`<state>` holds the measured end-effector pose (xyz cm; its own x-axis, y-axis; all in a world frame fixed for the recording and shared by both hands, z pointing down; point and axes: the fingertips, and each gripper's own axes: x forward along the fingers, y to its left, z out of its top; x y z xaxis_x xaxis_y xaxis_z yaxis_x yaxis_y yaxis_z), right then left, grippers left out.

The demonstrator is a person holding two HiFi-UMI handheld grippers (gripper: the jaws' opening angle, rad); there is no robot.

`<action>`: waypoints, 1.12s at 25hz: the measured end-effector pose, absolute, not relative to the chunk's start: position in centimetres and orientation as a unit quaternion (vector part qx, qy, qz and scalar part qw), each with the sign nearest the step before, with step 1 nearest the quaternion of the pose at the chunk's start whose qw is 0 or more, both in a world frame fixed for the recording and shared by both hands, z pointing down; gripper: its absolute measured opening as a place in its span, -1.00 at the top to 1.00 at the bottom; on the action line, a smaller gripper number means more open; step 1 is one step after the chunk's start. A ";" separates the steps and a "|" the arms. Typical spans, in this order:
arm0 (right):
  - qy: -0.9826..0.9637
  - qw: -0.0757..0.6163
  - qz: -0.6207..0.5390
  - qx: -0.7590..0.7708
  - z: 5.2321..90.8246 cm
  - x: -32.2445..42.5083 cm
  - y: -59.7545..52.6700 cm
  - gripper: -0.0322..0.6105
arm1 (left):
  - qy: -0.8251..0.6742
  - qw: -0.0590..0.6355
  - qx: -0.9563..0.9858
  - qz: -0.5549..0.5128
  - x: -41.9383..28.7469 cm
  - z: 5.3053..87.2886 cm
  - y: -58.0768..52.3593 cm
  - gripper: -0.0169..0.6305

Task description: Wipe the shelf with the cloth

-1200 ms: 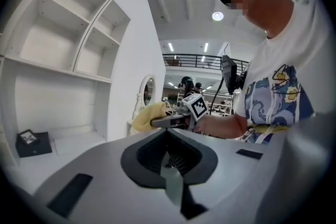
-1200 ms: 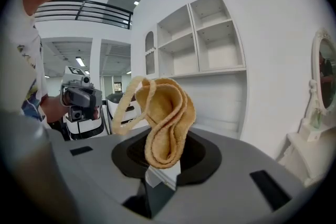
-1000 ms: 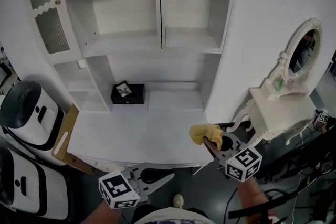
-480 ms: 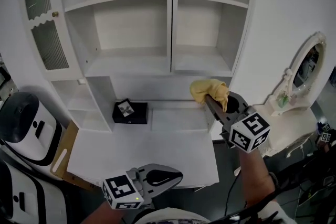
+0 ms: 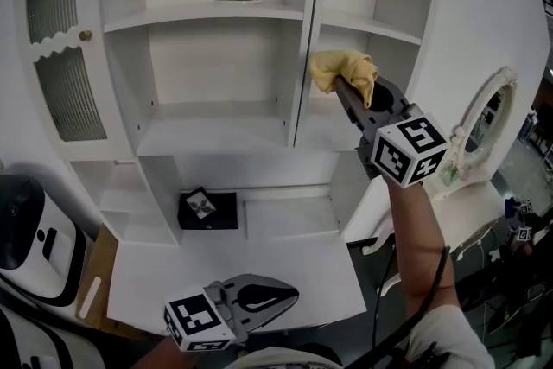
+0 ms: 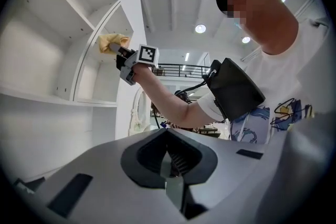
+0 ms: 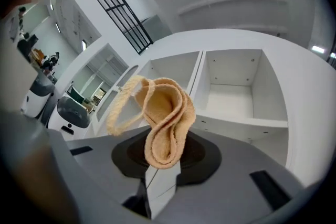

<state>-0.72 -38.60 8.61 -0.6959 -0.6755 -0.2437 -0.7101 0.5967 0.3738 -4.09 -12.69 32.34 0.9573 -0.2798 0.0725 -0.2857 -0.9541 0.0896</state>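
One cloth [image 5: 342,67] clamped by right gripper [image 5: 343,89], near shelf [image 5: 377,28] edge.

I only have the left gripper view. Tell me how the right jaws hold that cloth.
Observer: The right gripper is shut on the cloth; a folded loop stands up from the jaws.
Operator: Give me what lies ahead of it.
Observer: The shelf, ahead and a little to the right.
Operator: Report the desk below.
Observer: A black box sits at the back left of the desk.
Operator: Place my left gripper.
Observer: The left gripper hovers low over the desk's front edge.
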 end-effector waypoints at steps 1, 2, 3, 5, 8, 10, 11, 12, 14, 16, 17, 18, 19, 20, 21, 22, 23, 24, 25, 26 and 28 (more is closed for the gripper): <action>0.889 0.040 0.230 -0.394 7.9 -1.1 -39.3 0.58 | -0.141 0.049 0.988 0.029 -4.5 32.4 -12.7 0.91; 0.886 0.042 0.234 -0.399 7.3 -1.4 -39.9 0.58 | -0.139 0.049 0.989 0.029 -4.9 32.5 -12.8 0.91; 0.882 0.045 0.238 -0.404 6.7 -1.7 -40.6 0.58 | -0.140 0.050 0.988 0.029 -5.1 32.7 -13.0 0.91; 0.876 0.048 0.248 -0.410 5.6 -2.3 -41.5 0.58 | -0.141 0.052 0.988 0.025 -5.4 32.8 -13.3 0.91; 0.872 0.053 0.263 -0.410 4.1 -2.8 -42.4 0.58 | -0.146 0.053 0.988 0.020 -5.0 32.7 -13.7 0.91; 0.870 0.053 0.272 -0.408 3.6 -2.9 -42.9 0.58 | -0.154 0.057 0.986 0.014 -4.4 32.5 -14.2 0.91; 0.871 0.054 0.276 -0.403 3.4 -2.9 -43.1 0.58 | -0.157 0.057 0.986 0.012 -4.0 32.4 -14.4 0.91; 0.872 0.053 0.280 -0.398 3.2 -2.9 -43.3 0.58 | -0.161 0.056 0.985 0.011 -3.7 32.3 -14.6 0.91; 0.872 0.051 0.288 -0.392 3.4 -3.0 -43.5 0.58 | -0.169 0.054 0.984 0.016 -3.3 32.3 -14.9 0.91; 0.876 0.046 0.289 -0.384 4.2 -3.2 -43.6 0.58 | -0.179 0.060 0.982 0.015 -3.2 32.5 -15.2 0.91; 0.879 0.042 0.288 -0.379 4.7 -3.3 -43.5 0.58 | -0.184 0.063 0.981 0.014 -3.1 32.6 -15.4 0.91; 0.881 0.038 0.286 -0.375 5.3 -3.3 -43.5 0.58 | -0.187 0.066 0.980 0.014 -2.9 32.7 -15.5 0.91; 0.884 0.035 0.282 -0.371 5.8 -3.2 -43.6 0.58 | -0.190 0.068 0.979 0.015 -2.7 32.8 -15.6 0.91; 0.887 0.034 0.277 -0.369 6.4 -3.1 -43.6 0.58 | -0.191 0.070 0.979 0.015 -2.5 32.8 -15.7 0.91; 0.889 0.033 0.272 -0.367 6.9 -3.0 -43.7 0.58 | -0.192 0.071 0.979 0.015 -2.2 32.8 -15.7 0.91; 0.891 0.030 0.268 -0.365 7.5 -2.9 -43.7 0.58 | -0.192 0.071 0.979 0.017 -2.0 32.8 -15.7 0.91; 0.893 0.025 0.265 -0.362 8.2 -2.9 -43.8 0.58 | -0.193 0.071 0.978 0.019 -1.9 32.8 -15.8 0.91; 0.895 0.019 0.264 -0.360 9.0 -3.0 -43.8 0.58 | -0.194 0.071 0.978 0.022 -1.7 32.9 -15.9 0.91; 0.896 0.012 0.262 -0.357 9.8 -3.1 -43.8 0.58 | -0.194 0.072 0.978 0.023 -1.6 32.9 -15.8 0.91; 0.898 0.005 0.261 -0.356 10.5 -3.1 -43.8 0.58 | -0.193 0.073 0.978 0.023 -1.4 32.9 -15.8 0.91; 0.900 -0.005 0.258 -0.353 11.8 -3.2 -43.8 0.58 | -0.192 0.073 0.978 0.024 -1.1 32.9 -15.9 0.91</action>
